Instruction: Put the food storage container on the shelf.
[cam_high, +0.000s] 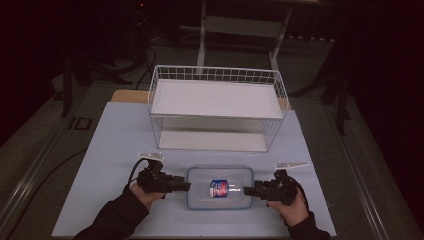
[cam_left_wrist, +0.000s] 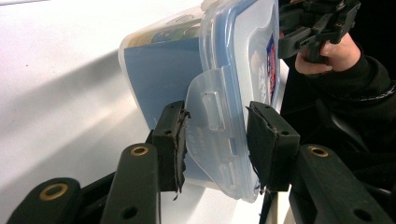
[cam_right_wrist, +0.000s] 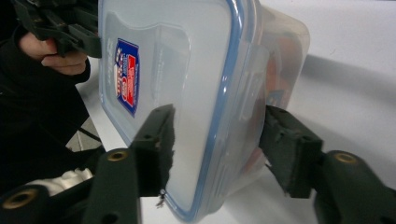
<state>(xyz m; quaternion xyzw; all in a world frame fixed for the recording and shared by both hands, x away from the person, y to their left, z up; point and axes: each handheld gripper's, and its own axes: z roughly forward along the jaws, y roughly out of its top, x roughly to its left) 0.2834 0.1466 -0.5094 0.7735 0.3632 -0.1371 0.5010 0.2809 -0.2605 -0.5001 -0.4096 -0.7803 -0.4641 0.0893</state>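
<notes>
Gripping the box (cam_high: 220, 187) from both ends: left gripper (cam_left_wrist: 215, 140) pinches the latch flap, right gripper (cam_right_wrist: 217, 140) straddles the opposite end, jaws not clearly pressing. Seat the right one squarely before lifting, keep both level.

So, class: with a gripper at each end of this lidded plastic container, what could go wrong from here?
1. The left gripper pinches only the lid's latch flap; lifting could pop it open.
2. The right gripper straddles the plastic container without a firm clamp, so that end could slip.
</notes>
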